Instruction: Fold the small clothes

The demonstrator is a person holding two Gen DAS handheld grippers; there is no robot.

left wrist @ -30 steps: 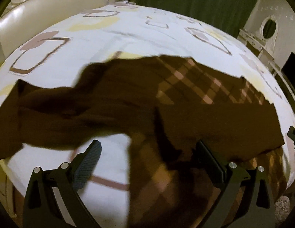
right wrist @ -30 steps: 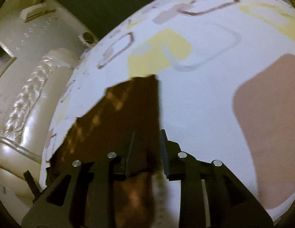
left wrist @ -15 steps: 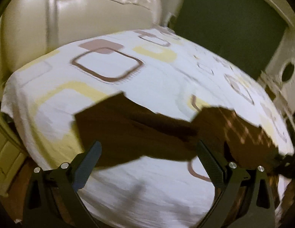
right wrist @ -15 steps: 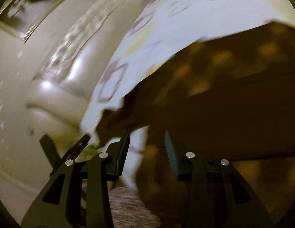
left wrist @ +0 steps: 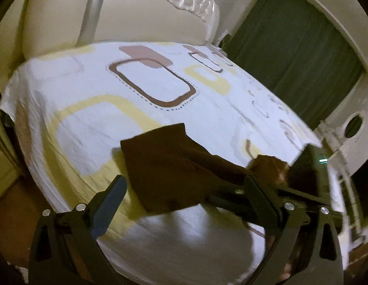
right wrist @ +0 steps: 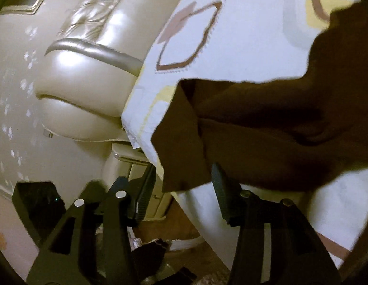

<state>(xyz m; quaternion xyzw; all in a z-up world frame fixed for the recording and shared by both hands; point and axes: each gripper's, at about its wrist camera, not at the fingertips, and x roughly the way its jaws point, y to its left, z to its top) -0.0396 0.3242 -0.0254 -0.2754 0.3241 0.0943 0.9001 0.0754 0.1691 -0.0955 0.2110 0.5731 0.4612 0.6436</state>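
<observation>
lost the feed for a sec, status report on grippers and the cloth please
Left gripper open, empty. Right gripper open, dark brown cloth garment at its fingertips, not clamped. Garment lies on the patterned white bedsheet. Nothing in the way.

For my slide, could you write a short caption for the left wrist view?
Left gripper open above a brown garment lying on the patterned bedsheet, with the right gripper beside it.
</observation>
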